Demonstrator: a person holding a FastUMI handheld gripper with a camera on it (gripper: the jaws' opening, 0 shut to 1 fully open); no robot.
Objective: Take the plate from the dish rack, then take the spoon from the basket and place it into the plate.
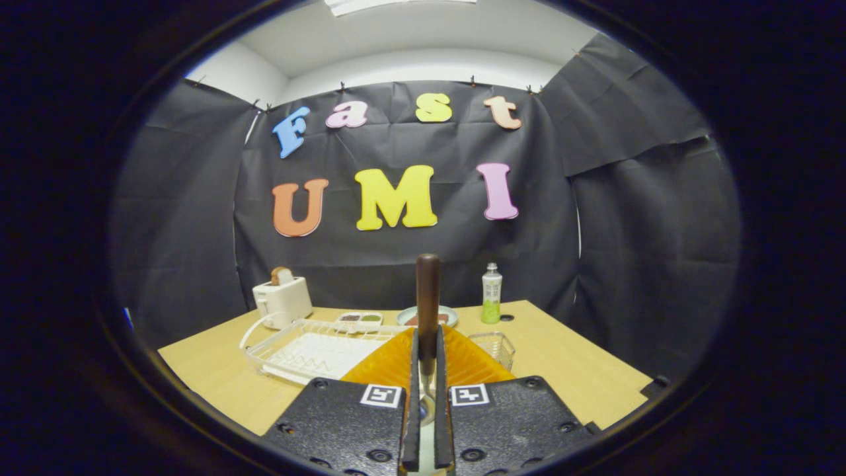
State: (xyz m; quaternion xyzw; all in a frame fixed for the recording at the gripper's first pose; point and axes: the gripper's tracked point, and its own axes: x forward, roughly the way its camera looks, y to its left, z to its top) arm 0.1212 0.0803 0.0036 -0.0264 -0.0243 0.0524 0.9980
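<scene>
I'm holding the gripper [427, 360] clamped on the spoon [427, 297], handle up, above the table [581, 370] — dish rack [310, 350] looking empty, plate [449, 316] out beyond, spoon placement remaining.

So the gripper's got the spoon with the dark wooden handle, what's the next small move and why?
Probably lower it and ease open. The gripper is shut on the dark-handled spoon, handle standing upright, directly over the ribbed orange plate beside the white wire dish rack. The small clear basket sits just beyond.
</scene>
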